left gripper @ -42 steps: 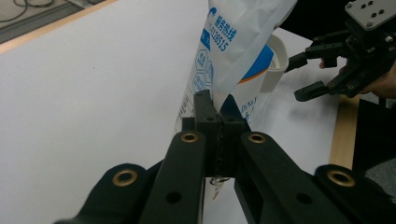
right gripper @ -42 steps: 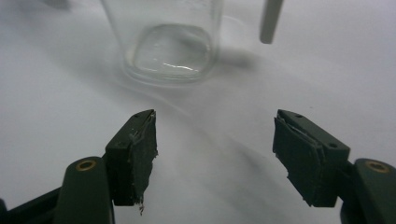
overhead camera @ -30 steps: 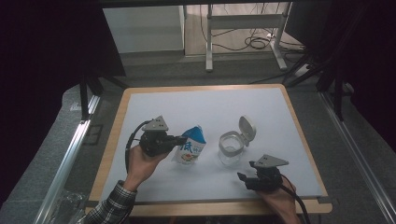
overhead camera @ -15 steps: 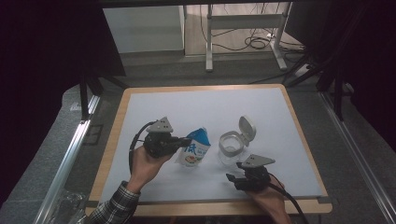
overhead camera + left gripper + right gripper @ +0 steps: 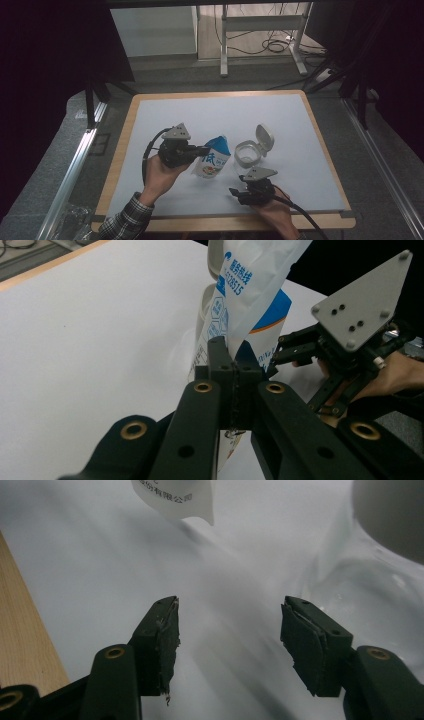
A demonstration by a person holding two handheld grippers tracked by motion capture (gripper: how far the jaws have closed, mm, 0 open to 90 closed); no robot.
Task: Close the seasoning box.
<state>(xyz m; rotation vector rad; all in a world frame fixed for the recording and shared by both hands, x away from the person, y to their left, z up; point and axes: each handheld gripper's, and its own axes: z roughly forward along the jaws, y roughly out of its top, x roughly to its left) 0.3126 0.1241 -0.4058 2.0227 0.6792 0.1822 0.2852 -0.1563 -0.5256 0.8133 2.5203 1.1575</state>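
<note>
A blue and white printed pouch point(image 5: 214, 159) hangs just above the white mat, and my left gripper point(image 5: 204, 149) is shut on its edge. In the left gripper view both jaws pinch the pouch point(image 5: 252, 285) where my left gripper point(image 5: 233, 360) closes on its lower side. My right gripper point(image 5: 234, 192) is low near the front edge, pointing left, just below the pouch. It stands open in its own view point(image 5: 227, 630) with bare mat between the jaws and the pouch's corner point(image 5: 175, 497) above. A clear container point(image 5: 246, 153) with its flip lid point(image 5: 264, 138) raised stands right of the pouch.
The white mat point(image 5: 210, 112) lies on a wooden board point(image 5: 120, 150) whose front edge point(image 5: 20, 645) is close to my right gripper. The other gripper point(image 5: 350, 335) and hand appear at right in the left gripper view. Metal rails flank the table.
My right gripper has slid left along the front edge toward the pouch. My left gripper has shifted slightly right, still holding the pouch.
</note>
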